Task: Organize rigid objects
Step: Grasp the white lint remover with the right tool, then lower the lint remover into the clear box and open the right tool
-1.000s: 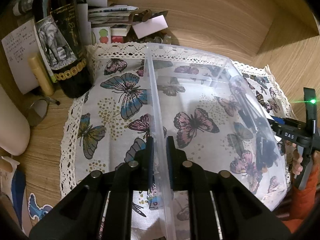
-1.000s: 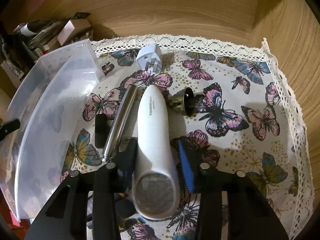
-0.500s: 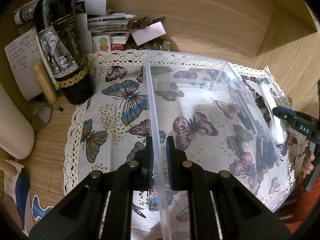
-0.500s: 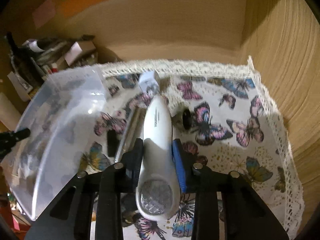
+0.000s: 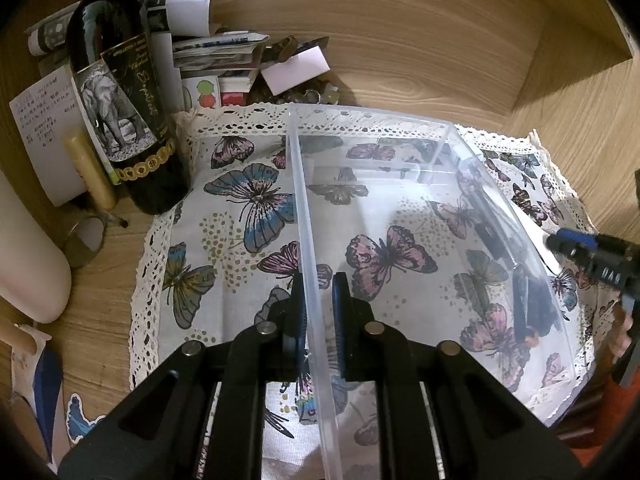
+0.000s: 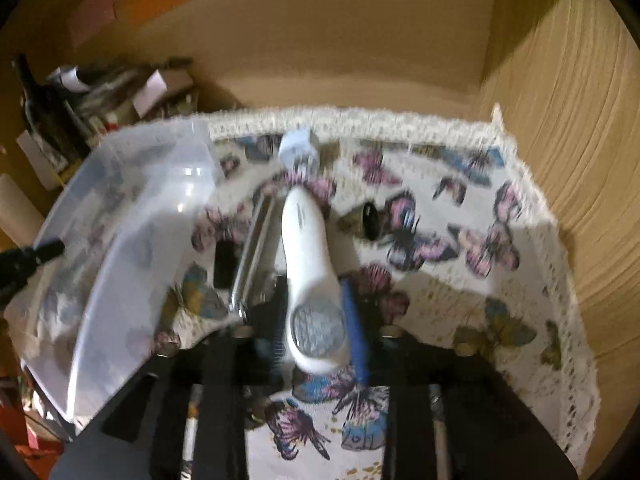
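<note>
Left wrist view close over clear bin (image 5: 400,208), right wrist view beside it, both sharing butterfly cloth (image 6: 460,280)

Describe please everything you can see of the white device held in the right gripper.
The white device is a smooth, glossy plastic handheld tool, narrow at its far end and wider near the camera, where a round grey mesh face shows. Small grey lettering runs along its body, too blurred to read. The right gripper is shut on its wide end, one blue-padded finger on each side. It points away, above the butterfly cloth, beside a shiny metal bar.
</note>
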{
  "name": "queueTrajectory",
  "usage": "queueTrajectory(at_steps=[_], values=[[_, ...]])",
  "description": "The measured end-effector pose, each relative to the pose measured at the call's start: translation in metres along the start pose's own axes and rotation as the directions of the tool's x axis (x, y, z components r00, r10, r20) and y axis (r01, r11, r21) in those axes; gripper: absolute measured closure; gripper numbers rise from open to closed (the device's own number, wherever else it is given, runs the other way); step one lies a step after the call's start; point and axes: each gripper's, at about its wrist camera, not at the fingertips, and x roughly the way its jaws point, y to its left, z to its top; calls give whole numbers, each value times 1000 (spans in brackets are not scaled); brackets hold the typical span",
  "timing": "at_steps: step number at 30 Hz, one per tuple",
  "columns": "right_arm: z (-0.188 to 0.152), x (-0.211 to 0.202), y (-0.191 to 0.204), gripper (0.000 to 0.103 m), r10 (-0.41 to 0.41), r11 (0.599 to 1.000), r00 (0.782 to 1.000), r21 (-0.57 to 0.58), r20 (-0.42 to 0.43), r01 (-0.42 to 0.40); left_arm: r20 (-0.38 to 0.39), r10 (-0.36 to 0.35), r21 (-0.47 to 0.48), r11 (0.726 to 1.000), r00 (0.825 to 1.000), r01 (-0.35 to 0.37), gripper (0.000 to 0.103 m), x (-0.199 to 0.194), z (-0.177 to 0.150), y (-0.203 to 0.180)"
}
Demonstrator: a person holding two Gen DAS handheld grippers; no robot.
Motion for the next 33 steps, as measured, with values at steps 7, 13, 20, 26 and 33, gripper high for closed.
queueTrajectory(at_steps=[7, 13, 20, 26, 33], values=[[-6, 26, -2, 63, -7, 1000, 998, -9, -62, 7, 0, 1, 0, 1000, 1000, -1, 91, 0, 0, 0], [-5, 37, -3, 64, -9, 1000, 998, -2, -59, 9, 0, -2, -2, 1000, 1000, 2, 90, 1, 1, 1], [1, 4, 4, 65, -38, 999, 998, -20, 58, 39, 4, 3, 8, 1000, 1000, -3, 90, 2, 1, 1], [14, -29, 11, 66, -36, 998, 986, -42, 164, 44, 9, -1, 3, 1000, 1000, 1, 90, 1, 1, 2], [32, -63, 23, 66, -5, 998, 961, -62, 277, 24, 15, -1, 8, 1000, 1000, 1, 91, 0, 3, 1]])
